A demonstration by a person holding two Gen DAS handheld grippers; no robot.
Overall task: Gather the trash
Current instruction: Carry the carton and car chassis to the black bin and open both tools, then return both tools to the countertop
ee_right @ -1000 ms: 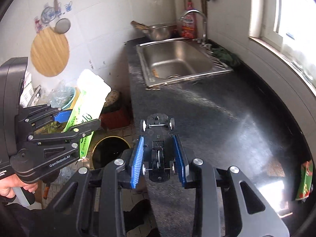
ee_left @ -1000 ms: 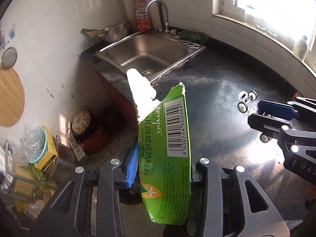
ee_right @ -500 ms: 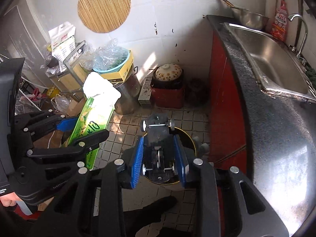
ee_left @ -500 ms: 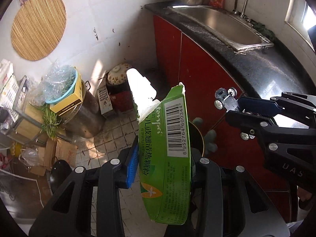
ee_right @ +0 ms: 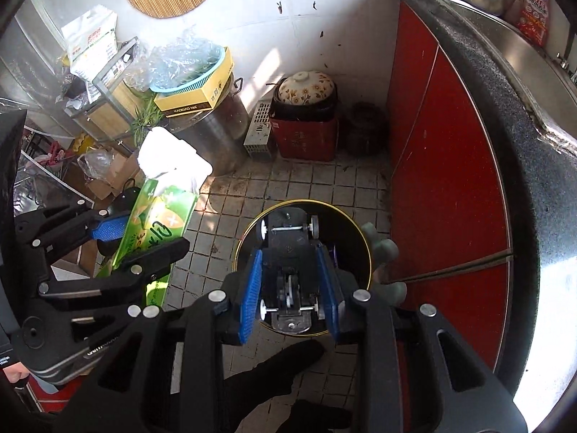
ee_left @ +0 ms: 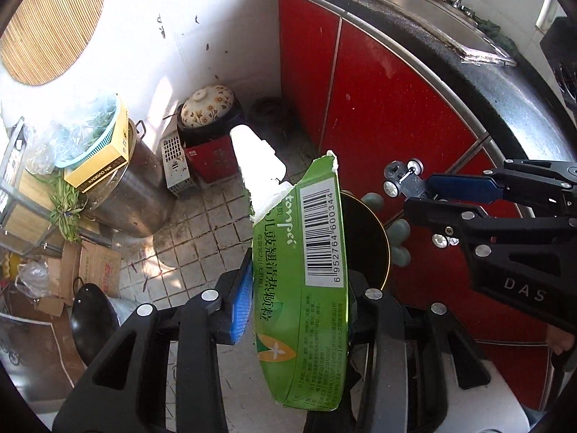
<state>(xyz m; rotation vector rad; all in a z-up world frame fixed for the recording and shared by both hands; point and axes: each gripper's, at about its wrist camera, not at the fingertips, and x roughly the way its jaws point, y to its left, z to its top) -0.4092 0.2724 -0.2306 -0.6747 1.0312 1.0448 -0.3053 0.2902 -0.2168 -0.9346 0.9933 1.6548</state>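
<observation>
My left gripper [ee_left: 295, 310] is shut on a torn green carton [ee_left: 303, 281] with a white inner flap; it also shows in the right wrist view [ee_right: 158, 223]. My right gripper [ee_right: 290, 288] is shut on a black toy car chassis [ee_right: 288, 263] with white wheels and holds it over a round black bin with a gold rim [ee_right: 364, 245] on the tiled floor. In the left wrist view the bin [ee_left: 371, 238] sits just behind the carton, and the right gripper with the chassis [ee_left: 407, 176] is to the right above it.
Red cabinet doors [ee_right: 443, 187] under a dark counter [ee_right: 533, 166] stand on the right. A clay pot on a red box [ee_right: 306, 108], a steel drum [ee_right: 212, 133] and cluttered boxes [ee_right: 108, 176] line the wall and left side.
Both grippers have swung away from the counter and sink, down toward the floor. They now hang near the bin, each still holding its item.
</observation>
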